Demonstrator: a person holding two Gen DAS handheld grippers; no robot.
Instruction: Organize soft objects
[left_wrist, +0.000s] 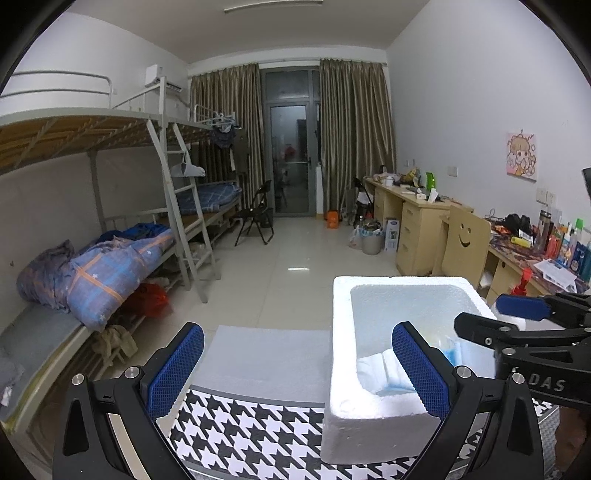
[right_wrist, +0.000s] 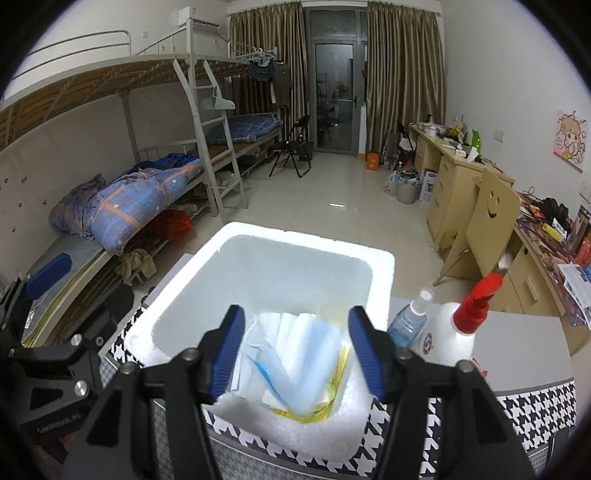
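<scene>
1. Where the white foam box (right_wrist: 380, 273) stands on the houndstooth-patterned surface (right_wrist: 535, 406), its thick, grainy walls rise around a pale hollow, and its near wall has a notch cut down into it.
2. In the bottom of the box lies a loose pile of soft face masks (right_wrist: 295, 343): pale blue and white, pleated, overlapping one another, with yellow packaging (right_wrist: 332, 391) showing under their near edge. The pile is slightly blurred.
3. The right gripper (right_wrist: 297, 354) hangs over the near side of the box with its blue-padded fingers (right_wrist: 227, 350) apart; the masks show in the gap below, and neither pad presses on them.
4. The left gripper (left_wrist: 299, 373) has its fingers spread wide and holds nothing; one finger (left_wrist: 419, 369) is in front of the box's notch, the other over the grey sheet (left_wrist: 266, 358) beside the box.
5. From the left wrist view, the masks (left_wrist: 380, 369) show as a white and blue fold low inside the box.
6. Just to the right of the box stand a clear spray bottle (right_wrist: 408, 321) and a white bottle with a red trigger (right_wrist: 465, 325).
</scene>
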